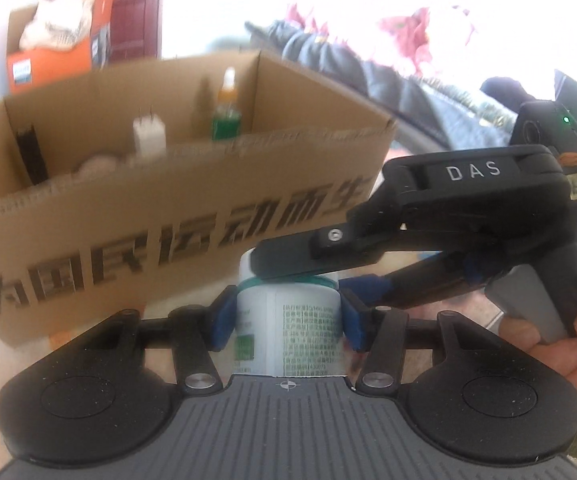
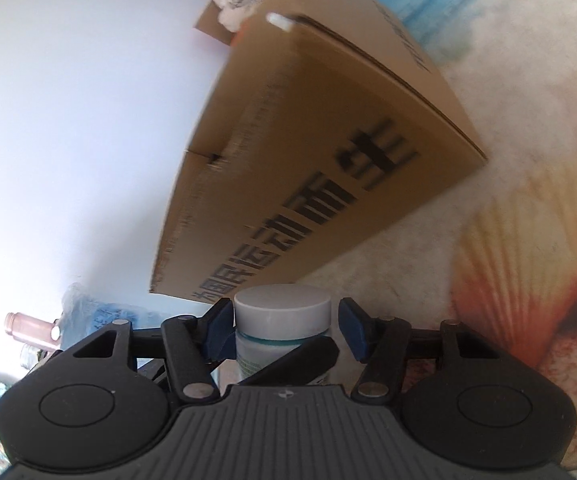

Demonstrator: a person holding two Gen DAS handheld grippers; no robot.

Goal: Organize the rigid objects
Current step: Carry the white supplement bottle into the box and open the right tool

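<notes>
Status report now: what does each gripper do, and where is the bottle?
Left gripper shut on white bottle. Right gripper straddles its cap, right pad clear. Cardboard box just behind.

Matt corrugated cardboard box (image 1: 192, 204), glossy plastic bottle (image 1: 292, 332)

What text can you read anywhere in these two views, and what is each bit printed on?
"DAS": white letters on the right claw body.
"为国民运动而生": large dark print on the cardboard box side.
Fine print on the white bottle label: too small to read.
Handwritten tag at the right claw's rear: partly cut off, unreadable.
</notes>
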